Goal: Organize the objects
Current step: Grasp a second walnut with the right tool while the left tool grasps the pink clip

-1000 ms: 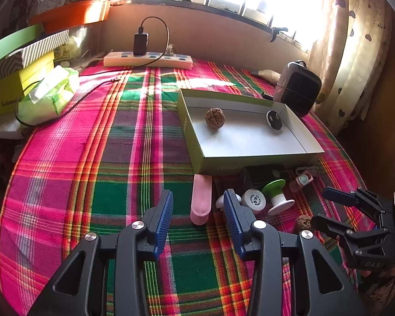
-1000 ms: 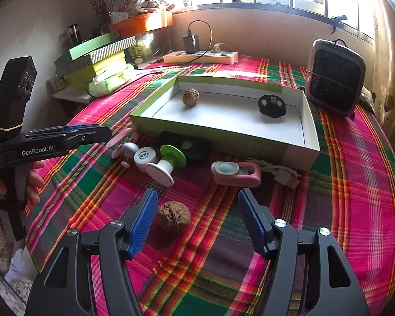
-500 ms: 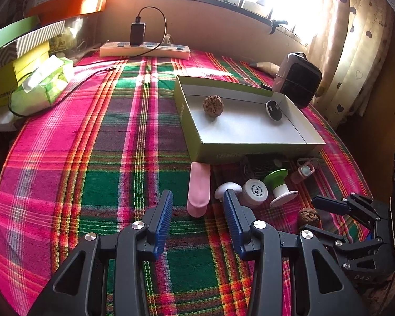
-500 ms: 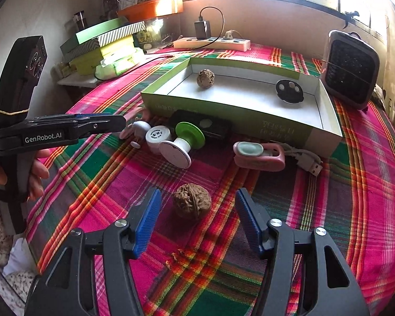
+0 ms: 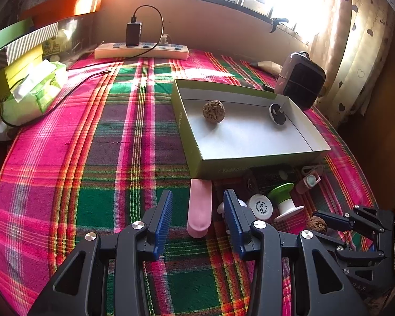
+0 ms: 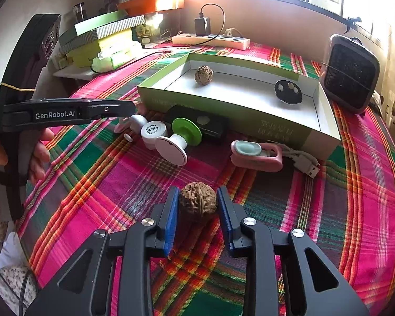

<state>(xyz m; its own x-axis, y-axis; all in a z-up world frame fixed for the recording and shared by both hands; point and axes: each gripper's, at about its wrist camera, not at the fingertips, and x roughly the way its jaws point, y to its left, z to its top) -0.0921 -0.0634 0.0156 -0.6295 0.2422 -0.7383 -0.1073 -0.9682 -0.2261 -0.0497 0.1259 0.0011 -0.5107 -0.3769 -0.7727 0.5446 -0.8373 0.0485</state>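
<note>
Blue right fingers (image 6: 197, 210) closing round the walnut (image 6: 197, 204), hiding its sides; left fingers (image 5: 197, 212) spread empty.

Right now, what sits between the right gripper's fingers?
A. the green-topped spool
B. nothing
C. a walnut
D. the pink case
C: the right gripper is closing around a walnut on the cloth, and the pads look to be at its sides.

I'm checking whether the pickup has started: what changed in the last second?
The right gripper jaws are closing around the walnut on the tablecloth; the blue pads now sit at its sides. The left gripper stays open over the pink case. The box contents are unmoved.
</note>
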